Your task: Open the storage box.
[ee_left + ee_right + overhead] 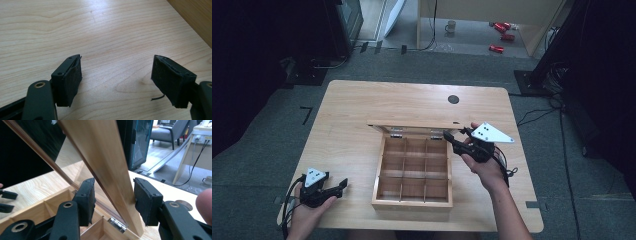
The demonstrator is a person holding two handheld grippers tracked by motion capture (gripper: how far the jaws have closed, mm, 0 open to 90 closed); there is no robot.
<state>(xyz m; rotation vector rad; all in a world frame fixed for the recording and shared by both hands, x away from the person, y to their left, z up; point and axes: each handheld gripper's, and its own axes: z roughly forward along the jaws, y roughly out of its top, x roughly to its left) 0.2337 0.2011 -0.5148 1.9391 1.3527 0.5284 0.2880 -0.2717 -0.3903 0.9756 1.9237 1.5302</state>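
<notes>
- The light wooden box with 9 compartments (413, 172) sits mid-table; its raised glass-panelled wooden lid (100, 157) stands between the right gripper's (113, 200) narrowed jaws, the frame edge touching 1 pad (143, 200).
- The left gripper (116, 80) gapes empty over the pale wooden table (100, 30), well apart.
- Whether both pads press is unclear.

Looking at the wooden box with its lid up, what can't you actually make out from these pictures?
- Lid, high view: seen edge-on, so its faces are hidden.
- Right claw, its own view: the lid's frame stands between the pads; contact on the left pad is unclear.
- Wooden box, left claw's view: cut off by the picture's edge.
</notes>
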